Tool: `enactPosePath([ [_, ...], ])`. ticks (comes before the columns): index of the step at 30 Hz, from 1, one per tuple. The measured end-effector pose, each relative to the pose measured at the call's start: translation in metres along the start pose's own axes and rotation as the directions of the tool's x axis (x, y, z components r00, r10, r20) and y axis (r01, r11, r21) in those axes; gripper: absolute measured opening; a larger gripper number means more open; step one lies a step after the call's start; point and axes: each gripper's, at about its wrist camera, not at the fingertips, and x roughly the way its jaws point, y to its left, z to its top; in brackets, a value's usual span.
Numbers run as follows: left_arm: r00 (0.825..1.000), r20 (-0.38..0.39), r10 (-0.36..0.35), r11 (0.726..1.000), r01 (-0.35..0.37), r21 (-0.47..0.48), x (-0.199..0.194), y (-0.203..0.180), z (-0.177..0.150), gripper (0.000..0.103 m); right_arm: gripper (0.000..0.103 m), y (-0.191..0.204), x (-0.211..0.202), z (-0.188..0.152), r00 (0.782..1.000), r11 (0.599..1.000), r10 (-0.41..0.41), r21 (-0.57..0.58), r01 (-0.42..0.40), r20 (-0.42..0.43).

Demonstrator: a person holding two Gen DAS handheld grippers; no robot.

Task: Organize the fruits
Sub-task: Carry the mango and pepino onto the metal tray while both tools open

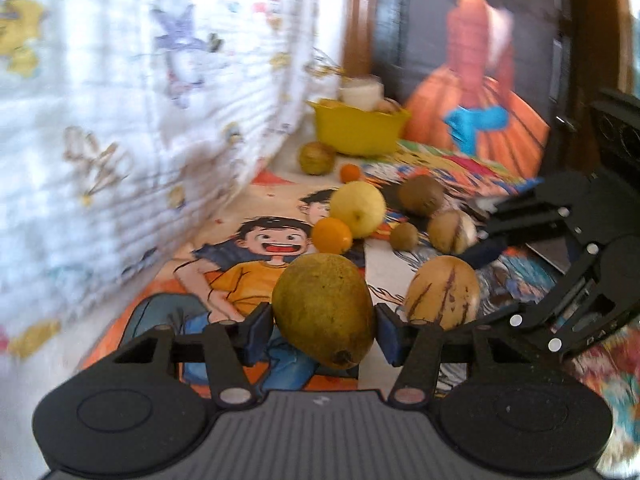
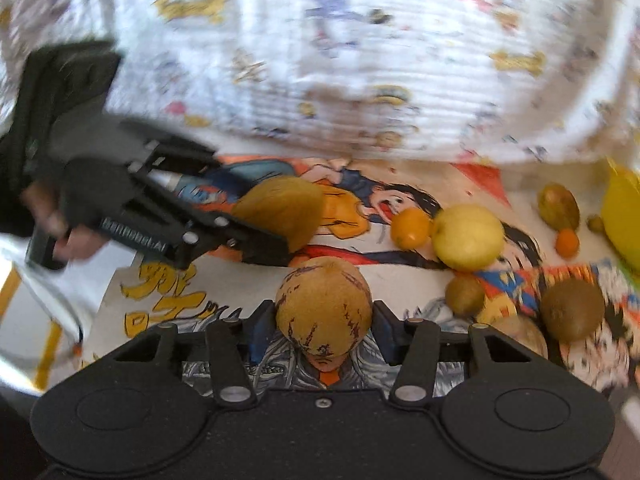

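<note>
Fruits are scattered on a cartoon-printed cloth [image 1: 256,264]. A green-brown mango [image 1: 325,309] is clamped by the left gripper [image 1: 325,330]; a tan purple-streaked fruit [image 2: 324,309] is clamped by the right gripper [image 2: 323,330]. A yellow bowl [image 1: 358,130], partly cut off in the right view, is seen with blurred contents, including something white.

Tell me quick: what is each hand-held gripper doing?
Left hand-held gripper: closed on a green-brown fruit.
Right hand-held gripper: closed on a tan streaked fruit.
</note>
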Motion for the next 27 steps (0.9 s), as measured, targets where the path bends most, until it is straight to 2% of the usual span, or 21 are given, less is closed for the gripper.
enactPosePath([
  [6,0.999,0.002,0.052,0.986,-0.051,-0.157,-0.005,-0.002,0.002,0.059,0.053,-0.017,-0.023,-0.012,0.997,0.987,-0.048,0.157,0.038,0.062],
  [9,0.998,-0.003,0.057,0.979,-0.057,-0.195,-0.009,-0.006,0.006,0.059,0.053,-0.030,-0.045,-0.018,0.991,0.971,-0.087,0.232,0.062,0.098],
  [13,0.998,0.019,0.052,0.976,-0.047,-0.212,-0.012,-0.020,0.024,0.059,0.053,-0.048,-0.083,-0.026,0.976,0.944,-0.181,0.298,0.138,0.121],
  [16,0.999,0.043,0.029,0.977,-0.019,-0.212,-0.011,-0.038,0.041,0.059,0.053,-0.065,-0.113,-0.037,0.954,0.916,-0.275,0.334,0.221,0.122],
  [22,0.997,0.074,-0.025,0.978,0.040,-0.203,0.011,-0.087,0.077,0.059,0.053,-0.107,-0.153,-0.066,0.876,0.830,-0.478,0.359,0.427,0.064],
  [24,0.996,0.080,-0.045,0.977,0.060,-0.203,0.025,-0.104,0.088,0.059,0.053,-0.121,-0.157,-0.075,0.851,0.804,-0.524,0.353,0.478,0.042],
  [27,0.994,0.070,-0.080,0.973,0.093,-0.209,0.051,-0.127,0.098,0.059,0.053,-0.144,-0.156,-0.089,0.834,0.774,-0.552,0.376,0.509,0.008],
])
